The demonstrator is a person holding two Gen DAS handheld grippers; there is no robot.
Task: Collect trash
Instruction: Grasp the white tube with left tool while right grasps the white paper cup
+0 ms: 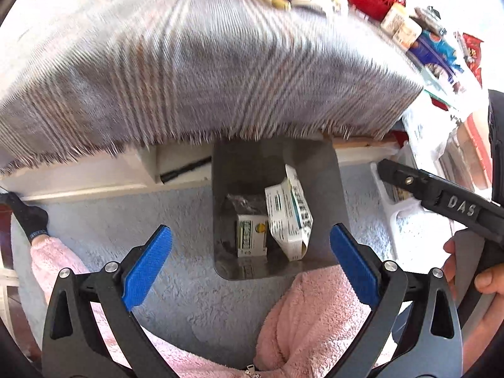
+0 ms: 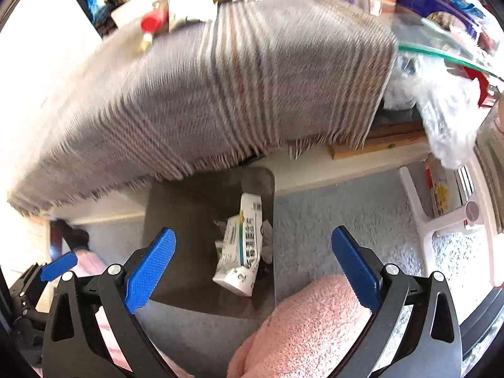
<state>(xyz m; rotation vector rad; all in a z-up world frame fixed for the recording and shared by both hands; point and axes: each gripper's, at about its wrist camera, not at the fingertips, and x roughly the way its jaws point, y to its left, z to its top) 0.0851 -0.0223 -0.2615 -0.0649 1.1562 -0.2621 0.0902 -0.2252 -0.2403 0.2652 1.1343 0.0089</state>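
Jaws both spread, empty | bin (image 1: 327, 189) holds white cartons (image 1: 288, 217) | right gripper (image 1: 387, 167) reads "DAS"

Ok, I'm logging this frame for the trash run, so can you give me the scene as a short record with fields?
bin: grey bin on the carpet, under the table edge
in bin: white carton, small box
left gripper: open, holding nothing, above the bin
right gripper: open, holding nothing, above the bin
table: grey cloth, clutter at the far end

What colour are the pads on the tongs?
Blue, with a fine textured surface; the pads show best in the right wrist view.
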